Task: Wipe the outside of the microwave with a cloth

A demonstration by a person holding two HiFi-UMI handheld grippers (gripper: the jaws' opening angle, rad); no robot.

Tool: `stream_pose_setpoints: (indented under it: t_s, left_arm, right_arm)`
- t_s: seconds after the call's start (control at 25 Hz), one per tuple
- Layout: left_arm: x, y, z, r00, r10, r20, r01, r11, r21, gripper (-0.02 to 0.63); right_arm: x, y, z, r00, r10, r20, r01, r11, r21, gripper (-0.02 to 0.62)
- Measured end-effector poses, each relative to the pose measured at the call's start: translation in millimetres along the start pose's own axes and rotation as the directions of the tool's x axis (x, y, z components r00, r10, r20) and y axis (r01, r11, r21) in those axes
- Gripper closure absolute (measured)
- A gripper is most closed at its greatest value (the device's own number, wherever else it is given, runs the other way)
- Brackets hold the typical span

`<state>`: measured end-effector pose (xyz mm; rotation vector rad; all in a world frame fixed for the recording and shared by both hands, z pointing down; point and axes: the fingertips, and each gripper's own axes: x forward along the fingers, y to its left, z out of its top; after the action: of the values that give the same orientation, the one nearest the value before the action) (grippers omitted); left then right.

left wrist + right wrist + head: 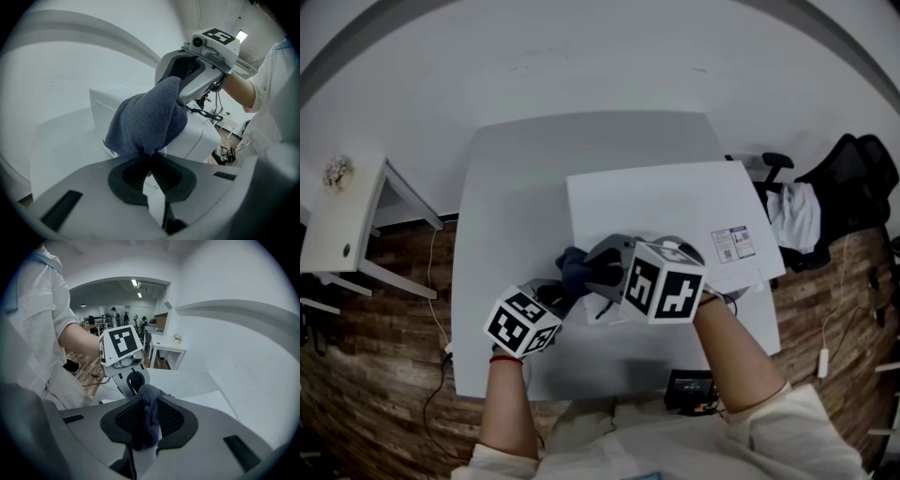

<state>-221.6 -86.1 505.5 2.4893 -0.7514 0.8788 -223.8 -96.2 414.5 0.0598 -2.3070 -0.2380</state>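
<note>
This looks like an office-style lab. A plain white bench (pixel 506 187) stands on a wood-plank floor (pixel 394 375), with a black swivel chair (pixel 862 173) and a small white side table (pixel 347 220) nearby. Through an archway, ceiling strip lights (pixel 135 283) hang over a hall of desks (pixel 91 326).

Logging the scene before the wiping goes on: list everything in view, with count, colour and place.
microwave: one, white, on the table's right part
label: one, white and blue, on the microwave's top
table: one, white, centre
cloth: one, dark blue-grey, at the microwave's near left corner
side table: one, white, far left
flowers: one small bunch, pale, on the side table
office chair: one, black, far right
garment: one, white, draped on the chair
black box: one, just past the table's near edge
floor: brown wood, cables on it
left hand-held gripper: grey, shut on the cloth
right hand-held gripper: grey, shut on the cloth
</note>
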Motion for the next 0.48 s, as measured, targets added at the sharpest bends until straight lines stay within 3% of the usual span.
stream_pose_setpoints:
  t_s: [0.48]
  left_arm:
    - [15,55,28,0.997,0.078,-0.004,-0.078,0.997,-0.007,0.591]
  right_arm:
    - [11,-56,-1,0.998,-0.067,0.012,0.067,0.997,0.044,0.501]
